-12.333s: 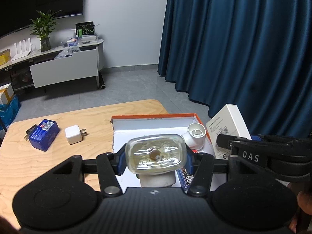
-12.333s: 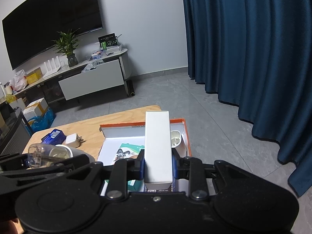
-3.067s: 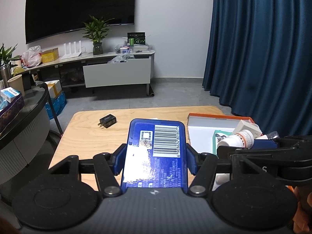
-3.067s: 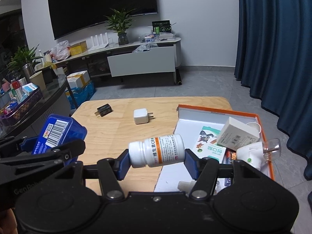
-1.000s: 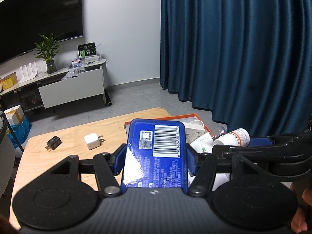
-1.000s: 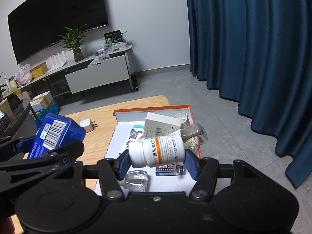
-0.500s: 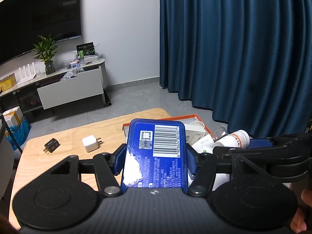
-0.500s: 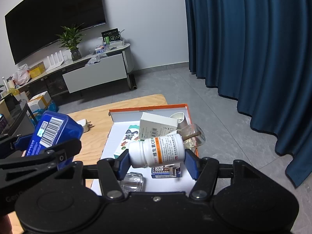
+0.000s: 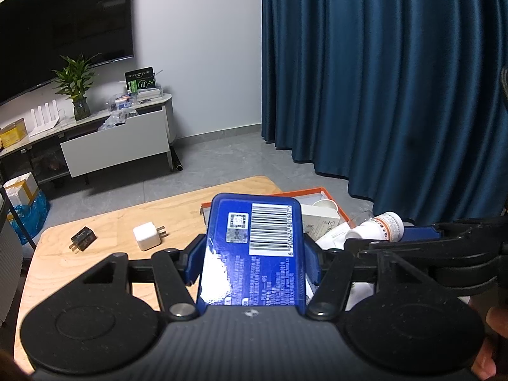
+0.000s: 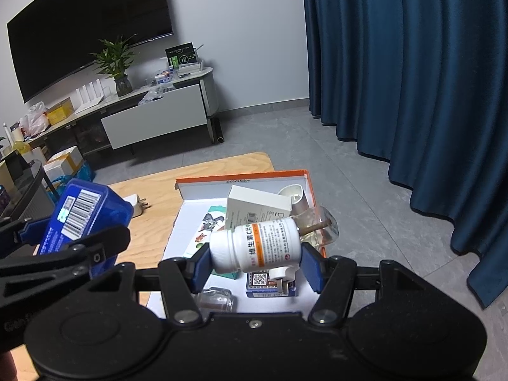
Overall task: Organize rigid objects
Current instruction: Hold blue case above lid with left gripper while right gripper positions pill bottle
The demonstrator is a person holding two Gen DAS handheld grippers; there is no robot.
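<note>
Both tongs loaded, both hovering near the box. Left tongs clamp a flat blue plastic case with a barcode label, filling centre of the left view; right tongs clamp a white pill bottle with an orange band lying sideways, centre of the right view. Compared with three seconds ago, both views have swung from the bare middle of the wooden table to over the orange-rimmed white cardboard box, now directly behind the bottle. In the last second almost nothing moves and the grips are unchanged. Box already holds a white carton, a clear glass bottle, a small blue pack. A white plug adapter and a black plug adapter sit out on the table, centre left of the left view. Likely next: drop bottle and case in the box, then fetch the adapters.
</note>
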